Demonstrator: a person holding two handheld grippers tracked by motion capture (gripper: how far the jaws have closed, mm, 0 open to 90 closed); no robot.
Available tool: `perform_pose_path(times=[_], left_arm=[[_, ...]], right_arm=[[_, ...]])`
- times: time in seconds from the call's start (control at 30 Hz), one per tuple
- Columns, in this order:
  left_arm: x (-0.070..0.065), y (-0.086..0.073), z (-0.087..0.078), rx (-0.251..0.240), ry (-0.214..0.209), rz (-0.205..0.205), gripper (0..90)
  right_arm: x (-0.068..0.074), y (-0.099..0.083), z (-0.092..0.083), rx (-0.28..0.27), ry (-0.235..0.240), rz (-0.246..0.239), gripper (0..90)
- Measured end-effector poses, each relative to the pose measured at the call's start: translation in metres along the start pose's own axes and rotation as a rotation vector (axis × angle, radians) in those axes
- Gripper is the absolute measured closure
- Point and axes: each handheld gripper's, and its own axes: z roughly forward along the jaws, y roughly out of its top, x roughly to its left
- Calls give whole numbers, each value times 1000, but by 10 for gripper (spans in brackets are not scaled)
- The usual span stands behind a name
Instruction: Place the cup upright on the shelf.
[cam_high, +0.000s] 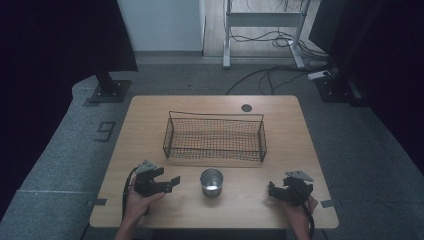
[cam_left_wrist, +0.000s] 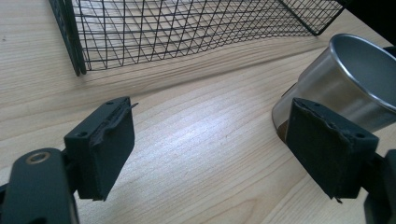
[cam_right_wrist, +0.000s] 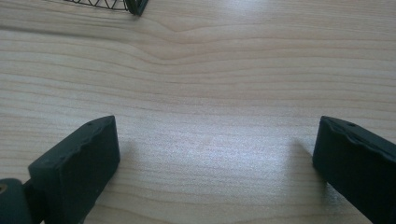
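Shiny metal cup (cam_high: 211, 182), matt wooden table (cam_high: 280, 131)

A: The high view is dim, its corners nearly black. The wooden table (cam_high: 150, 120) looks muted.

B: Closer views are brighter, with soft overhead sheen on the grain; wire basket (cam_left_wrist: 187, 28) lines bend.

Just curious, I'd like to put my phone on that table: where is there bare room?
Bare wood lies left and right of the basket, and behind it around the grommet. The front strip is crowded: cup between the left gripper and right gripper.
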Motion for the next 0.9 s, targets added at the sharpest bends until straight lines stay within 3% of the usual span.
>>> perform_pose_path(times=[0.27,0.9], left_arm=[[-5,1,-1,-18,-32,18,169],[-26,6,7,-10,-83,64,171]], right_arm=[[0,0,0,0,0,0,6],[0,0,0,0,0,0,7]])
